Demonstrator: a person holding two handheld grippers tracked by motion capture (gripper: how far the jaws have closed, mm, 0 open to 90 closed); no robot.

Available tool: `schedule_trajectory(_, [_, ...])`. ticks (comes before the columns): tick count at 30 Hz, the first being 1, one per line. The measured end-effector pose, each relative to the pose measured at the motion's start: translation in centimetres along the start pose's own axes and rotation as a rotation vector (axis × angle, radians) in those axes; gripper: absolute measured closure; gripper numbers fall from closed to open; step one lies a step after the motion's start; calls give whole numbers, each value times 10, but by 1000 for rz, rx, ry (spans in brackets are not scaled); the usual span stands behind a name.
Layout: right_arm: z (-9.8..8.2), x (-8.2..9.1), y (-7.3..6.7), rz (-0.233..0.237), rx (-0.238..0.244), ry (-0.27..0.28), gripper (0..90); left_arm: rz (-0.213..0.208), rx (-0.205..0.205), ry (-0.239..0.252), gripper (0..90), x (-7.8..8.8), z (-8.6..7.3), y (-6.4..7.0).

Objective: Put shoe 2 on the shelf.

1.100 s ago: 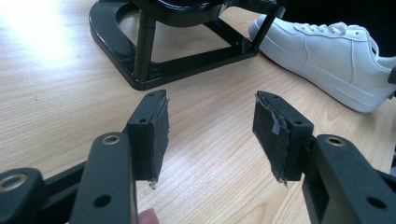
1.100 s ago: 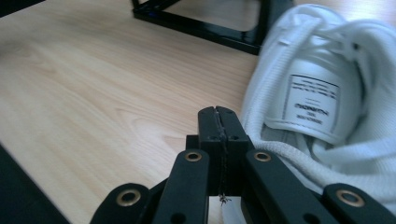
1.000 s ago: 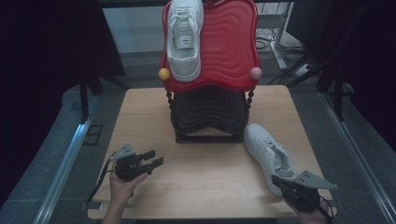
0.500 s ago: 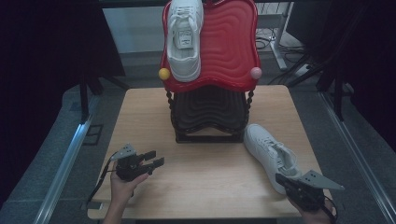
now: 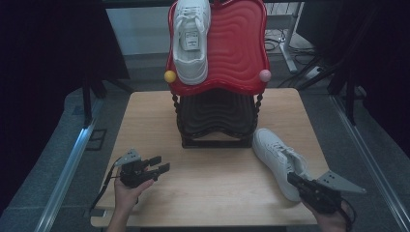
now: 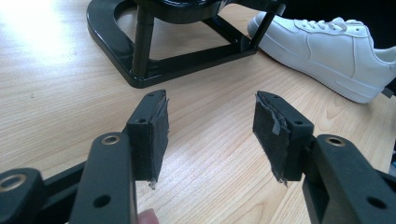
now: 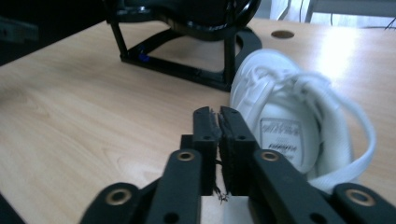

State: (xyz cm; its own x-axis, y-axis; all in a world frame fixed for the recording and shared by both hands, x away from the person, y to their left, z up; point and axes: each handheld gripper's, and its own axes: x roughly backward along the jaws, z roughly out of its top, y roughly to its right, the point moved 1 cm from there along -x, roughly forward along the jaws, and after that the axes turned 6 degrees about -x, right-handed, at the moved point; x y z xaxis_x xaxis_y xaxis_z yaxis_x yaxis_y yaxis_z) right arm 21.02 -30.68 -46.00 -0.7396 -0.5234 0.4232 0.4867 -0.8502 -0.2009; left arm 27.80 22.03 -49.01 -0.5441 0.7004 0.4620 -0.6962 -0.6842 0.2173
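One white sneaker (image 5: 278, 157) lies on the wooden table (image 5: 217, 198), right of a black stand; it also shows in the left gripper view as the sneaker (image 6: 327, 51). A second white sneaker (image 5: 191, 38) rests on the red wavy tray (image 5: 237, 48) on top of the stand. My right gripper (image 5: 291, 178) sits at the near heel of the table sneaker (image 7: 289, 121). The right gripper (image 7: 219, 114) has just been opening; its pads stand a thin slit apart with nothing between them. My left gripper (image 5: 162, 164) hovers open and empty at the front left, and its jaws (image 6: 210, 116) are wide apart.
The black stand (image 5: 217, 121) with its curved base (image 6: 121, 51) occupies the table's middle back. A yellow ball (image 5: 169, 76) and a pink ball (image 5: 265, 75) cap the tray's corners. Bare wood lies between the two grippers. Dark curtains and a metal rail flank the table.
The right gripper has shifted slightly at the sneaker's heel. The left hand and both sneakers have stayed where they were.
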Motion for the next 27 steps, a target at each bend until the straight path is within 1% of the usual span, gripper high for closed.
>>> schedule_trajectory(1, [3, 0, 3, 4, -1, 4, 797, 2, 6, -3, 460, 0, 0, 1])
schedule_trajectory(2, [6, -1, 6, 0, 1, 11, 765, 0, 0, -5, 460, -1, 0, 0])
schedule_trajectory(5, [14, -5, 18, -40, -1, 34, 637, 1, 0, -8, 460, -1, -1, 1])
schedule_trajectory(6, [17, -7, 23, -56, -4, 34, 598, 1, 0, -8, 460, -1, -1, 1])
schedule_trajectory(8, [22, -11, 33, -85, -3, 34, 557, 1, 1, -6, 460, -1, -1, 1])
schedule_trajectory(10, [25, -15, 43, -100, -18, 34, 522, 4, 4, -6, 459, 0, -1, 1])
schedule_trajectory(12, [26, -20, 52, -112, -25, 18, 498, 3, 0, -6, 459, -1, -1, 1])
schedule_trajectory(15, [24, -28, 61, -110, -42, -8, 481, 3, -1, -11, 459, -2, -1, 1])
schedule_trajectory(17, [22, -34, 67, -119, -48, -27, 477, 5, 3, -13, 459, -2, -1, 2])
schedule_trajectory(18, [21, -37, 69, -110, -55, -40, 476, 3, -1, -14, 459, -2, -2, 1])
schedule_trajectory(21, [21, -44, 71, -86, -61, -64, 473, 0, 1, -14, 459, -3, -2, 2])
schedule_trajectory(27, [22, -62, 73, -101, -54, -136, 486, 6, 1, -8, 456, -1, -1, 2])
